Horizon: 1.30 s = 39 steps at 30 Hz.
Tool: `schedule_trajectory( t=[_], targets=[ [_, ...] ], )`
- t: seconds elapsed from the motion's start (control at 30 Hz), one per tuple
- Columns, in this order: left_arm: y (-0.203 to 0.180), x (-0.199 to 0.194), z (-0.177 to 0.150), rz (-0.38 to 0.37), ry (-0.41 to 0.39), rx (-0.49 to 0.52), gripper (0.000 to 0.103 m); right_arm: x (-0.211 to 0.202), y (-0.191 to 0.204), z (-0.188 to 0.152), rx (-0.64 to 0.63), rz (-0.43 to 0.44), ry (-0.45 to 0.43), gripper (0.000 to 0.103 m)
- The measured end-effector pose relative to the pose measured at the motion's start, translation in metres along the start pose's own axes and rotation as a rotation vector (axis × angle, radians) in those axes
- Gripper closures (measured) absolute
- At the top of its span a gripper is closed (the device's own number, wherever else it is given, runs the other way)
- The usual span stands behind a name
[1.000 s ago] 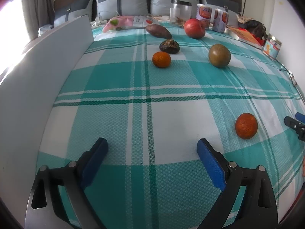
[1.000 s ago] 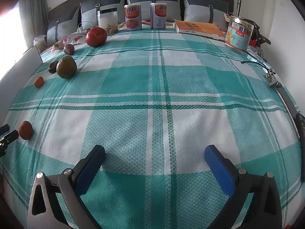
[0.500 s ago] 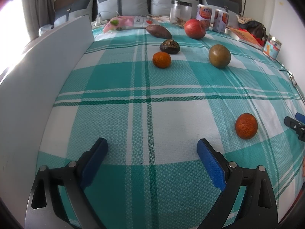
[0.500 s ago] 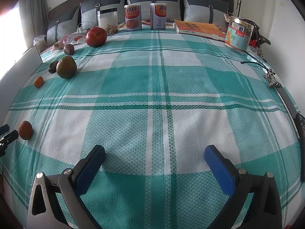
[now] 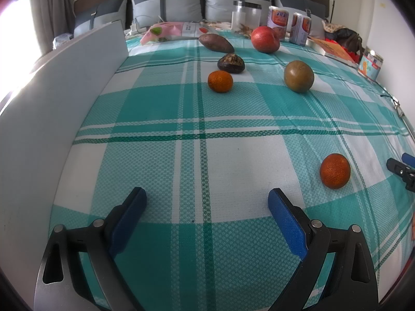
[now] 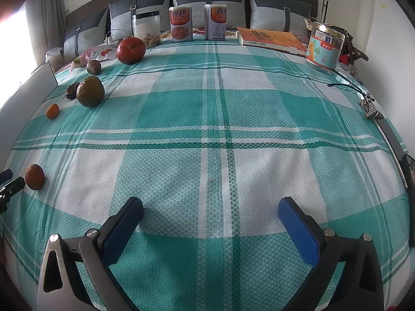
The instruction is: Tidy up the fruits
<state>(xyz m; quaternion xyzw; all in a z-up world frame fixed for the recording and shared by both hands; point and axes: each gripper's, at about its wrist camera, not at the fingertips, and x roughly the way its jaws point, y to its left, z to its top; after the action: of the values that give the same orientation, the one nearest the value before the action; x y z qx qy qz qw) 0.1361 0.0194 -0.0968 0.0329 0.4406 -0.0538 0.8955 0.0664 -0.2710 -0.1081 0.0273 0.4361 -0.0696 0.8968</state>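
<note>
The left gripper (image 5: 207, 202) and right gripper (image 6: 210, 211) both stand wide apart, holding nothing. The nearest orange (image 5: 334, 170) lies right of the left gripper.

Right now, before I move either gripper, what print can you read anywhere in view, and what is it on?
Left can: large characters "亲亲"; smaller print too blurred.
Right can: same style of characters, not sharp enough to confirm; rest unreadable.
Round tin: "仁粉" in part; the rest too small.
Orange book: cover title seen upside down, unreadable.
Pink snack bag: print too blurred.
No text on the fruit.
</note>
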Motion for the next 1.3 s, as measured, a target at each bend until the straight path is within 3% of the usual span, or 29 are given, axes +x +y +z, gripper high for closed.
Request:
schedule_trajectory(
  t=[0.53, 0.6, 0.7, 0.73, 0.83, 0.9, 0.97, 1.0, 1.07, 1.13, 1.3],
  targets=[
    [0.001, -0.005, 0.0, -0.006, 0.007, 0.006, 0.008, -0.001, 0.0, -0.001, -0.001, -0.001, 0.0, 0.0],
    [-0.002, -0.013, 0.0, -0.053, 0.039, 0.01, 0.008, -0.001, 0.0, -0.001, -0.001, -0.002, 0.0, 0.0],
    [-0.023, -0.032, 0.004, -0.21, -0.005, -0.005, 0.008, -0.003, -0.001, -0.002, -0.001, -0.003, -0.001, 0.0],
    [-0.033, -0.036, 0.005, -0.23, -0.019, 0.013, 0.008, -0.002, -0.001, -0.002, -0.002, -0.003, -0.001, 0.0],
    [-0.08, -0.033, 0.015, -0.217, -0.022, 0.154, 0.009, -0.002, -0.001, -0.002, -0.001, -0.002, 0.0, 0.0],
    [-0.096, -0.024, 0.017, -0.187, -0.012, 0.195, 0.011, -0.002, -0.001, -0.002, -0.001, -0.002, 0.0, 0.0],
    [-0.103, -0.011, 0.018, -0.161, 0.009, 0.189, 0.031, -0.002, -0.001, -0.001, -0.001, -0.002, 0.0, 0.0],
    [-0.104, -0.004, 0.019, -0.163, 0.034, 0.172, 0.055, -0.002, -0.001, -0.001, -0.001, -0.003, 0.0, 0.0],
    [-0.1, -0.004, 0.02, -0.178, 0.008, 0.133, 0.074, -0.002, -0.001, -0.001, -0.001, -0.003, 0.0, 0.0],
    [-0.094, -0.006, 0.022, -0.187, 0.007, 0.095, 0.073, -0.002, -0.001, -0.001, -0.001, -0.002, 0.0, 0.0],
    [-0.056, -0.016, 0.034, -0.113, -0.048, 0.028, 0.073, -0.002, -0.001, -0.001, -0.001, -0.003, 0.0, 0.0]
  ],
)
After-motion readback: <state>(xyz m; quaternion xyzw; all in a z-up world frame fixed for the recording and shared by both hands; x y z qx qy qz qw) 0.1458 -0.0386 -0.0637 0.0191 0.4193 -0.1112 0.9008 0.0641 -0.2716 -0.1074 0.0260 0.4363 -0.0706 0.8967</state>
